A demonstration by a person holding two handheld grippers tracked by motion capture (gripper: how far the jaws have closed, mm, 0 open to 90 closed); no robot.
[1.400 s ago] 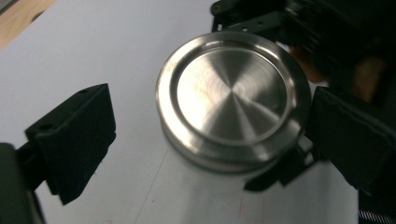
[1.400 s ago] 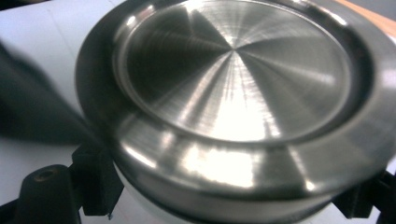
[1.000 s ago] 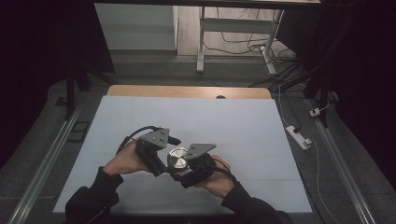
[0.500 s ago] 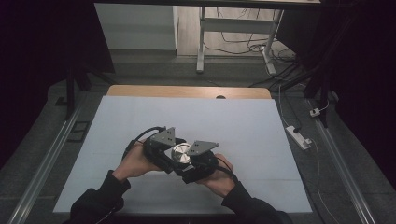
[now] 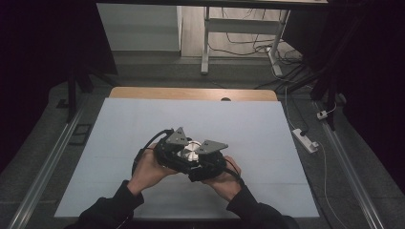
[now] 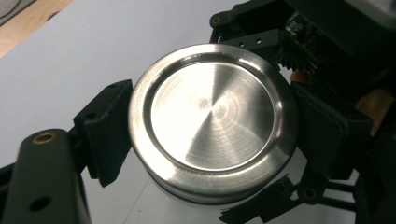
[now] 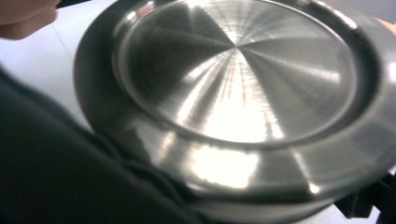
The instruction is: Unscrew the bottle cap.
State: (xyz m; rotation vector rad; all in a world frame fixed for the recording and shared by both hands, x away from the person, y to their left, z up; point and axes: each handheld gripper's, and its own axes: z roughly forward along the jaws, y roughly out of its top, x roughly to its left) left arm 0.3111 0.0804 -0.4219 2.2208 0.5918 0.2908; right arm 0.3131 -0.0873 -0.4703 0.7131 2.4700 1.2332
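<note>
The steel tin (image 6: 212, 123) looks rigid, smooth and slippery – the left gripper (image 6: 205, 135) clamps its round side wall just under the lid; for the right gripper (image 5: 206, 164), beside the tin, I cannot tell

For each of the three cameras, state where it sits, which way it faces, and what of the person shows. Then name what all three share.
High view: above the person's side, looking forward and down on the white table; both hands with left tool and right tool.
Left gripper view: rides the left tool, looking down onto the round brushed-steel lid; its black pads flank it.
Right gripper view: rides the right tool, close over the lid.
Shared: the lid.
</note>
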